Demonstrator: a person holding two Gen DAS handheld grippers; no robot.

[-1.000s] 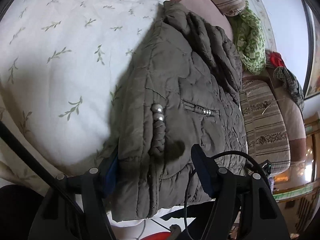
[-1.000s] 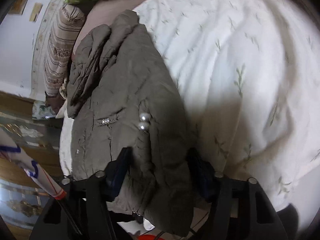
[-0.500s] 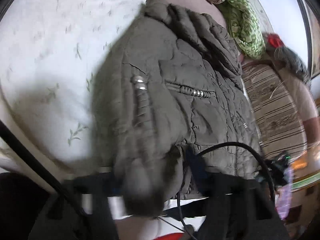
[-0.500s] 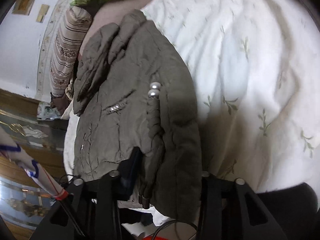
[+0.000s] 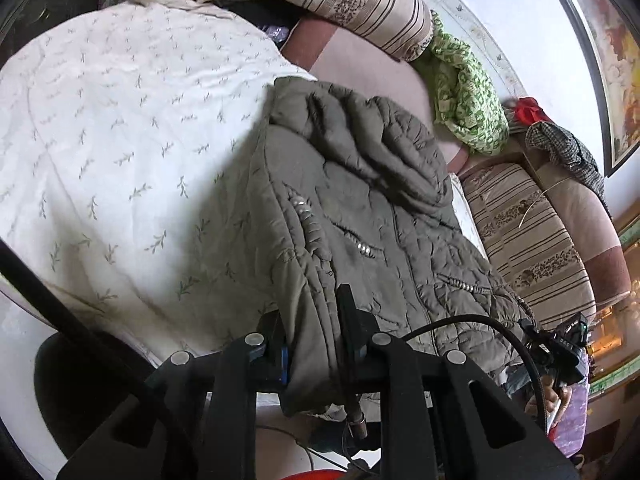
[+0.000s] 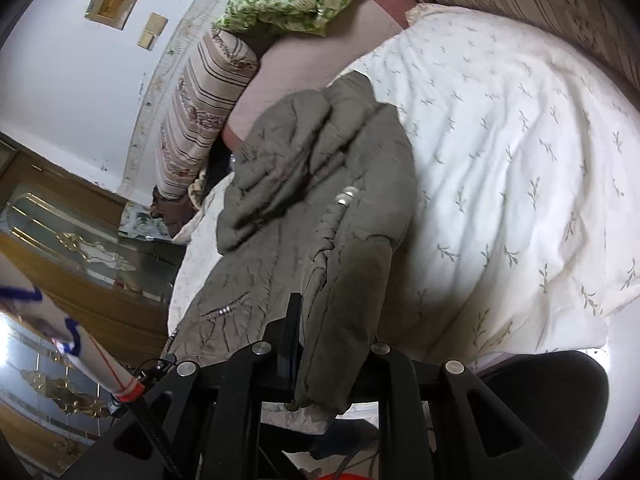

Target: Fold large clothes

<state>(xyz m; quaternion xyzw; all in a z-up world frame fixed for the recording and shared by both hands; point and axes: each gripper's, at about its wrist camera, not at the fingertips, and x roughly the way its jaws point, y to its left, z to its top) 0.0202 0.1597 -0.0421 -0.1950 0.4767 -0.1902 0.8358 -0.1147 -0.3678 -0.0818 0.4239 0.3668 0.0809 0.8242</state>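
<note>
An olive-grey quilted jacket (image 5: 360, 216) lies on a white leaf-print bedspread (image 5: 120, 152), hood end away from me. My left gripper (image 5: 310, 320) is shut on the jacket's near hem, the fabric bunched between its fingers. My right gripper (image 6: 332, 332) is shut on the same near hem of the jacket (image 6: 320, 184), which drapes over its fingers. A braided cord with silver beads (image 6: 346, 197) runs up the jacket front.
Striped bolster cushions (image 5: 348, 4) and a green patterned cloth (image 5: 468, 100) lie at the far side of the bed. A striped cushion (image 5: 528, 240) lies to the right. A wooden cabinet with glass (image 6: 60, 240) stands left in the right wrist view.
Both grippers have closed on the jacket's near hem and pulled back and up. The hem has lifted off the bedspread and more of the bed shows.
</note>
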